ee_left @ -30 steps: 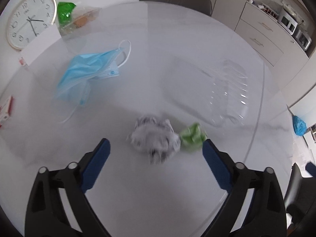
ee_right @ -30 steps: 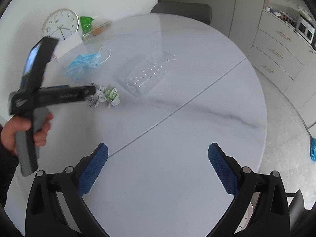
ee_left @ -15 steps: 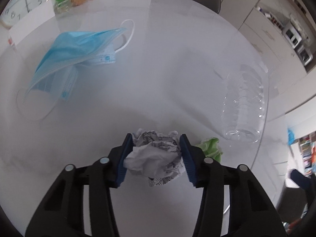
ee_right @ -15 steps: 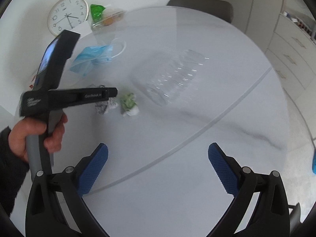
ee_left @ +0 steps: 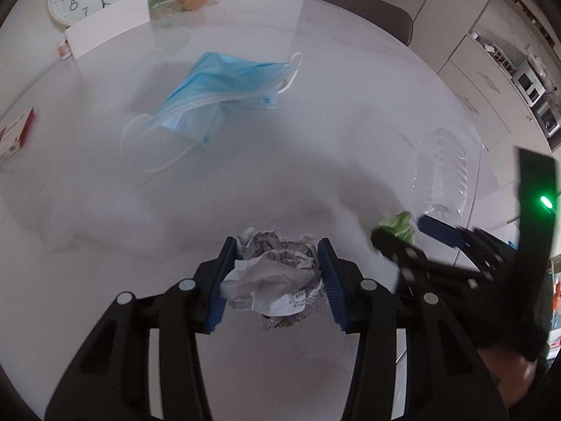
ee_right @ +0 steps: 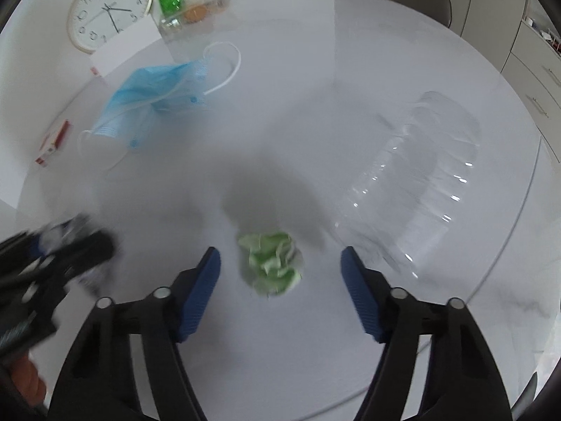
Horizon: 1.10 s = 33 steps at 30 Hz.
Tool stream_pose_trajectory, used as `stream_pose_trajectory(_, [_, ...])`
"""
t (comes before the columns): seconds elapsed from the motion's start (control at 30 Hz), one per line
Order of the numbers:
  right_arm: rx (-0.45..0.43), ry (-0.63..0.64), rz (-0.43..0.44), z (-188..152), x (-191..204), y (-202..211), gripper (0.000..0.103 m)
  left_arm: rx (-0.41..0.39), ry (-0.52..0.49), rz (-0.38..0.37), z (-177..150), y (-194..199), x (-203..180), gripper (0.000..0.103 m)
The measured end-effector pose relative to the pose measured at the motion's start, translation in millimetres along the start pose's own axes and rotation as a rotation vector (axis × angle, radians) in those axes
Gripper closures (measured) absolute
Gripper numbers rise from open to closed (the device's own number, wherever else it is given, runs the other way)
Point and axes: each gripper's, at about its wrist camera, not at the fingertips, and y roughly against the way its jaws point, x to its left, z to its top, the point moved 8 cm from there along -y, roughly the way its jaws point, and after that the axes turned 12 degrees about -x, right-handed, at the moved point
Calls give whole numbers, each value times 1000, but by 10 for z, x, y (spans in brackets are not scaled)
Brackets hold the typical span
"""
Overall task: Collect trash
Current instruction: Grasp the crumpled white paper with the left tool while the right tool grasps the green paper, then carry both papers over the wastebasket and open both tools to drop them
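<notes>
I am holding the crumpled paper ball (ee_left: 271, 277) in my left tool (ee_left: 277, 280); its blue pads are pressing on both sides of the wad, so that piece counts as picked up, though I am seeing no bin in either view and it is not yet dropped anywhere. My right tool (ee_right: 280, 277) has just been closing from wide to roughly half and is straddling the green wrapper (ee_right: 270, 262), which is lying between the pads with a gap showing on each side, so I am judging that grasp as not yet made. The rest is lying untouched on the tabletop (ee_right: 315, 87): the blue face mask (ee_left: 224, 98) is well ahead of the left tool and to its left, the clear plastic bottle (ee_right: 417, 189) is on its side just ahead and to the right of the right tool, and a clear packet with green in it (ee_right: 186, 3) is sitting at the far edge near the clock (ee_right: 108, 7). By my reckoning I am early in the job: one item in hand, one about to be gripped, at least three waiting.
</notes>
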Motion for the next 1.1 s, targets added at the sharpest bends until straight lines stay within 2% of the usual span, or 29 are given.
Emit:
stream_pose_trajectory(0.1, [16,22,-22,9,24,-95,48,3,18,-10,-34,28,44,57])
stream_pose_trajectory(0.17, [12,59,-40,15,46,-100,68,-1,21,-14,-45,51,52,57])
stream_pose_trajectory(0.2, [13,73,-45,15,50,-92,71,-1,20,-14,-30,37,43,57])
stream_pose_trajectory(0.37, [7,51,-16,-16,-1,13,73,-7,0,-15,24,73,-2,57])
stream_pose_trajectory(0.6, [-47,-30,70,-129,-213,554,73,-12,-71,-48,-136,327,-341,57])
stream_pose_trajectory(0.8, [-72,-78,38,-610,-747,1275,73,16,-165,-134,-421,552,-952,57])
stream_pose_trajectory(0.97, [-50,-169,-84,-1299,-1443,1918,73,50,-280,-250,-827,812,-1676,57])
stream_pose_trajectory(1.1, [-17,-289,-200,-2008,-2022,2324,73,86,-355,-344,-1141,976,-2242,57])
